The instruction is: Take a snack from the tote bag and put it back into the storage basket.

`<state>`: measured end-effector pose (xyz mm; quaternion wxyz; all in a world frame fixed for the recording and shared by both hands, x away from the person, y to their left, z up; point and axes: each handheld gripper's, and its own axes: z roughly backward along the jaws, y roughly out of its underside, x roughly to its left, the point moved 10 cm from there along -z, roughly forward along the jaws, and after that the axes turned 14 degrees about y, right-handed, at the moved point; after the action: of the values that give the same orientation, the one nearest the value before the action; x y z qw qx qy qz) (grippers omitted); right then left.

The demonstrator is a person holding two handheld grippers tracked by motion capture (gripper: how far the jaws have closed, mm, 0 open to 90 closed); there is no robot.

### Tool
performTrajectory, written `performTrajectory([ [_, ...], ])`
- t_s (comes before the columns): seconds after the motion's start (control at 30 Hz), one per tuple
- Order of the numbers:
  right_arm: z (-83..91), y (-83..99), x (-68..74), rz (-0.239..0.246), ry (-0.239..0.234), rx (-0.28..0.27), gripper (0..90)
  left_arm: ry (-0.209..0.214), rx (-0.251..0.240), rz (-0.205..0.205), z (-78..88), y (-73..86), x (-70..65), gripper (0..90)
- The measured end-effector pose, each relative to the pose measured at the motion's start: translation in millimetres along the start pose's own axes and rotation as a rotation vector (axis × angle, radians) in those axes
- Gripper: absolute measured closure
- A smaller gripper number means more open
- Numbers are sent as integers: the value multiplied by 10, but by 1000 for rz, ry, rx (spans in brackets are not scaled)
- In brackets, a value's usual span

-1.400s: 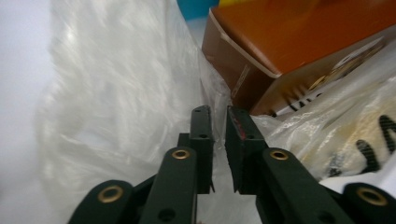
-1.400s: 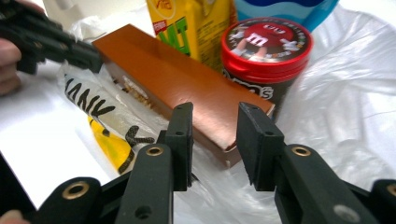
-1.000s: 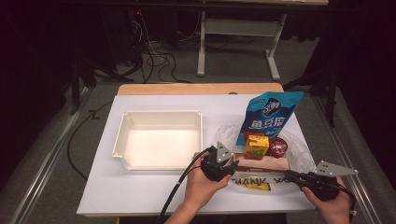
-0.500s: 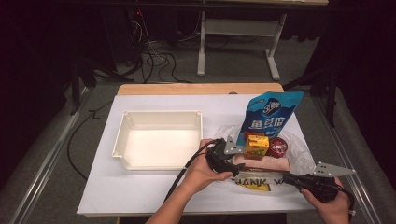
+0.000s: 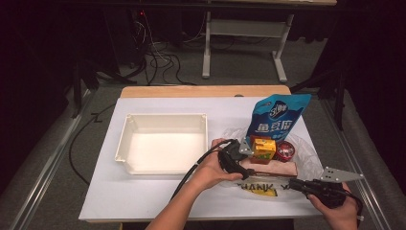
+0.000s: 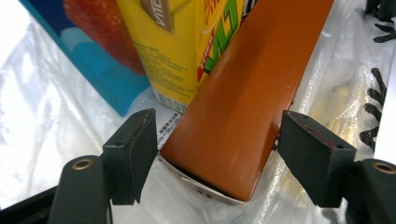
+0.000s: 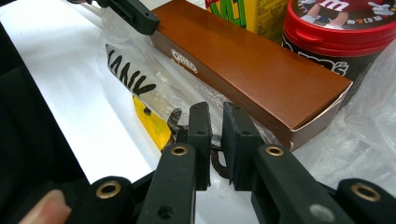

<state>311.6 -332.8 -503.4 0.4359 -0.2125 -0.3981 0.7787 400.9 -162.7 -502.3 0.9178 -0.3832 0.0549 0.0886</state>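
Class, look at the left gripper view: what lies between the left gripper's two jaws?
The end of the brown box lies between them in the left gripper view; the left gripper has just been opening, with gaps at both pads.

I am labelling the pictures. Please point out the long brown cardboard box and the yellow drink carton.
long brown cardboard box (image 6: 243, 107), left gripper view, on its broad top face.
yellow drink carton (image 5: 263, 148), high view, on its front face.

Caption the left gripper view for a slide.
Left gripper open astride the brown box, beside the yellow carton.
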Motion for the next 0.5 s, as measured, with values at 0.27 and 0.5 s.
performTrajectory([
  [0.27, -13, 5, 17, 2, -6, 4, 829, 9, 57, -14, -78, 76, 10, 270],
  [0.5, -17, 9, 26, 7, -8, 8, 829, -18, 106, -29, -145, 107, 11, 288],
])
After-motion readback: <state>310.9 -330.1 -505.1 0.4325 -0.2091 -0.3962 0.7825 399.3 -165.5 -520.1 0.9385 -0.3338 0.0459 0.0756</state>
